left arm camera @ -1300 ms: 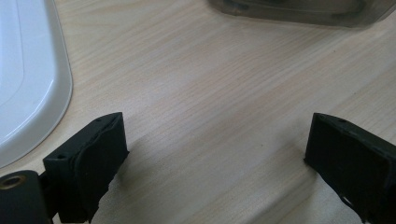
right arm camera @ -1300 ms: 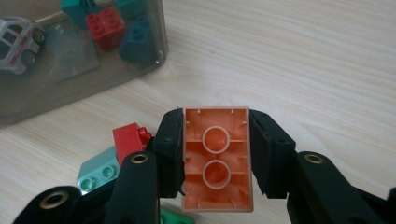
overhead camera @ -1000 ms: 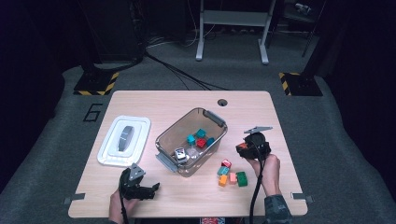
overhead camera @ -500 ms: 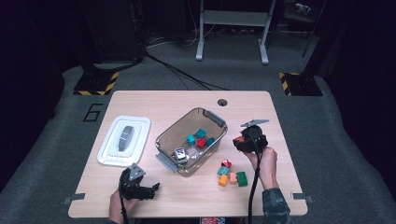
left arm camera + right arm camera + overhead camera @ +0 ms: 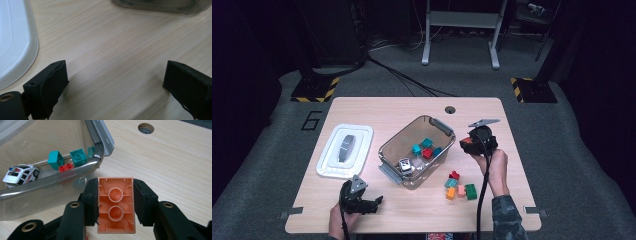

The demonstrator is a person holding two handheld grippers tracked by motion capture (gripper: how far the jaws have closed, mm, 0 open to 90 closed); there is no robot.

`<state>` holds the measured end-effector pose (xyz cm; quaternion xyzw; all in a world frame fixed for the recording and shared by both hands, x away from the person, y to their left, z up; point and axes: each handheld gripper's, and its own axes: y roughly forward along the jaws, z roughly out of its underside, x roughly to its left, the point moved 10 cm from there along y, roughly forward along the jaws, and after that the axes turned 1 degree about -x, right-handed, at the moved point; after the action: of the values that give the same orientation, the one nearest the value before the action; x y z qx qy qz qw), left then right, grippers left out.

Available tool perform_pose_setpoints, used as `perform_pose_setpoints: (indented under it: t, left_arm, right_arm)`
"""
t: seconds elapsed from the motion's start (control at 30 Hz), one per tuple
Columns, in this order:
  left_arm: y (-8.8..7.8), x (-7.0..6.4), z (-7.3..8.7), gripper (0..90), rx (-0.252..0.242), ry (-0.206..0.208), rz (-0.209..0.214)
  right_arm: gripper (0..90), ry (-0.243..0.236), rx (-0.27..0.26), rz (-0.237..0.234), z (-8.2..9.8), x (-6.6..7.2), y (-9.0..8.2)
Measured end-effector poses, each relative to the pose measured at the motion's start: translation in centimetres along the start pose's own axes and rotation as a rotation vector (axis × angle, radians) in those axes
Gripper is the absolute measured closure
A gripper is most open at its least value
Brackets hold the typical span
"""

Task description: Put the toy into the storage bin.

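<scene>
My right gripper (image 5: 115, 202) is shut on an orange brick (image 5: 116, 204), whose hollow underside faces the camera. In the high view the right gripper (image 5: 468, 142) hovers just right of the clear bin (image 5: 387, 152), near its right corner. The bin (image 5: 50, 187) holds a red brick (image 5: 66, 167), teal bricks (image 5: 78, 157) and a white toy car (image 5: 21, 174). My left gripper (image 5: 371, 203) rests low at the table's front left, its jaws wide apart over bare wood, open (image 5: 115, 87).
A white lid (image 5: 345, 149) lies left of the bin, and its edge (image 5: 15, 45) runs beside my left gripper. Several loose bricks (image 5: 459, 186) sit on the table in front of the right gripper. A round cable hole (image 5: 450, 109) is at the back.
My right gripper has risen with the orange brick and moved toward the bin's right corner. The left gripper has stayed in place.
</scene>
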<state>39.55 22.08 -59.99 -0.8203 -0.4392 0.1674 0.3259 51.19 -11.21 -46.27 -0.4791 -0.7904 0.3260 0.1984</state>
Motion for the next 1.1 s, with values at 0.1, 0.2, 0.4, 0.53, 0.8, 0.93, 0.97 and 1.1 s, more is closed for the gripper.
perform_pose_setpoints:
  t: [0.1,0.2,0.4,0.53,0.8,0.93,0.97,1.1]
  left_arm:
    - [0.0,0.0,0.0,5.3,0.0,-0.001,0.002]
    - [0.0,-0.1,0.0,5.3,-0.001,-0.005,0.002]
    - [0.0,-0.1,0.0,5.3,-0.001,-0.005,0.002]
    - [0.0,-0.1,0.0,5.3,-0.001,-0.005,0.002]
    - [0.0,-0.1,0.0,5.3,-0.001,-0.004,0.002]
    - [0.0,-0.1,0.0,5.3,-0.001,-0.005,0.002]
    - [0.0,-0.1,0.0,5.3,-0.001,-0.005,0.002]
    - [0.0,-0.1,0.0,5.3,-0.001,-0.006,0.001]
  right_arm:
    - [58.8,-0.01,-0.004,0.003,-0.6,0.0,-0.2]
    - [58.8,-0.013,-0.013,0.007,-1.3,0.1,-0.6]
    - [58.8,-0.029,-0.033,0.012,-2.5,0.3,-1.1]
    - [58.8,-0.039,-0.04,0.01,-3.2,0.6,-1.3]
    - [58.8,-0.067,-0.059,0.001,-4.9,1.8,-1.6]
    - [58.8,-0.081,-0.058,-0.006,-5.5,2.6,-1.7]
    - [58.8,-0.095,-0.063,-0.008,-5.8,2.8,-1.6]
    - [58.8,-0.111,-0.055,-0.021,-6.2,3.7,-1.3]
